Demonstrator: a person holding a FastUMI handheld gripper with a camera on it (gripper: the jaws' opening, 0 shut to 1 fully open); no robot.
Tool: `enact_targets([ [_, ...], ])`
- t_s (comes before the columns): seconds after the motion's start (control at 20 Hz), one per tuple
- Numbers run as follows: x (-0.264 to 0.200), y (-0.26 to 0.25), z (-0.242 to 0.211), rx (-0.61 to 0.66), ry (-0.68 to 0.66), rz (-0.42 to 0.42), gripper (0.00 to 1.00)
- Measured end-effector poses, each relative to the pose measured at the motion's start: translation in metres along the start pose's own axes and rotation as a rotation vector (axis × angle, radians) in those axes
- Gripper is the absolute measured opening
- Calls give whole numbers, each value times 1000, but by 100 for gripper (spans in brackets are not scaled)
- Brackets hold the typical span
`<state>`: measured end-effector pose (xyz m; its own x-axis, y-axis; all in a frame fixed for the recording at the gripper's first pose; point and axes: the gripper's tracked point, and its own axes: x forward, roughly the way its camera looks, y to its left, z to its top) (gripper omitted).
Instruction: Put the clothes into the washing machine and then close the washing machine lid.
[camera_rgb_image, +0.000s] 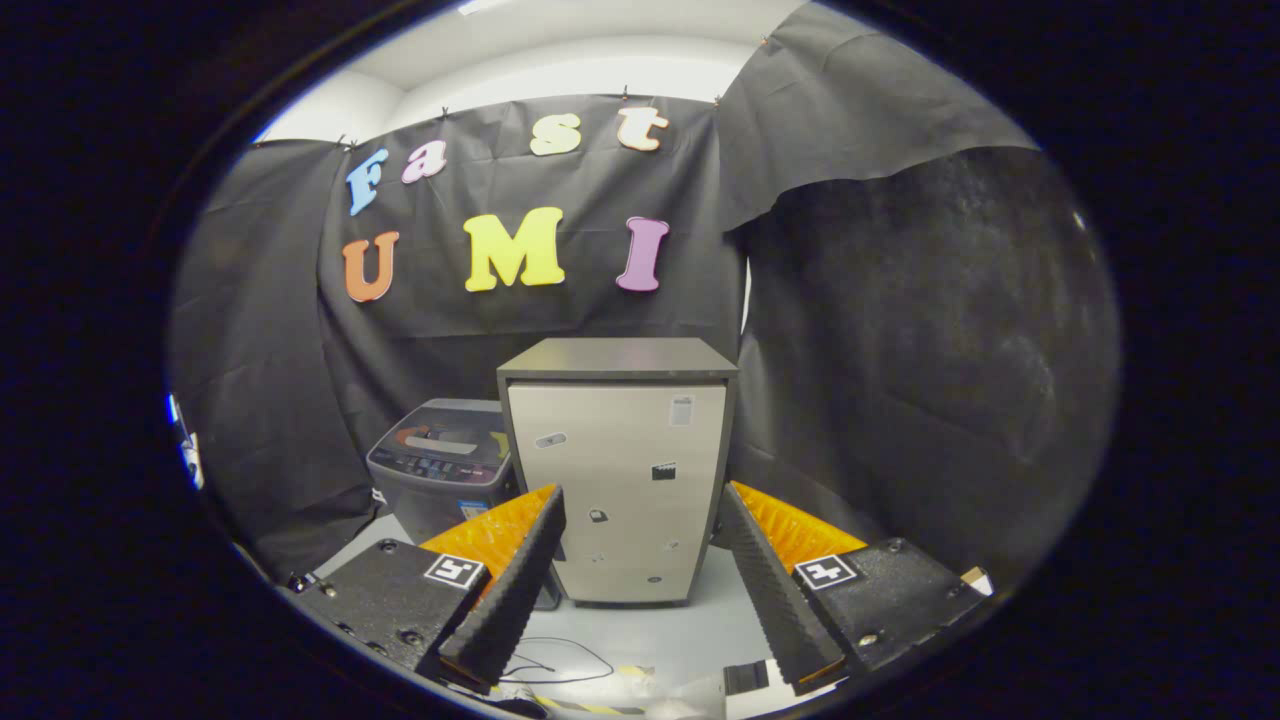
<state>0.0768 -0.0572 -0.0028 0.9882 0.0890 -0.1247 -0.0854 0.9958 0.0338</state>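
Observation:
A small grey top-loading washing machine (443, 460) stands on the floor beyond my left finger, left of a tall cabinet. Its lid lies flat and looks down, with a control panel along the front edge. My gripper (638, 575) is open, its two fingers spread wide with nothing between them but the cabinet front far ahead. I see no clothes from here.
A tall silver-fronted cabinet (618, 480) with small stickers stands straight ahead between my fingers, right beside the washing machine. Black cloth walls close the booth behind and to the right. A thin dark cable (560, 660) lies on the pale floor (660, 630) just below my fingers.

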Motion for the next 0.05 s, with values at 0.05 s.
enact_targets([
  [0.05, 0, 0, 0, 0, -2, 3, 98],
])
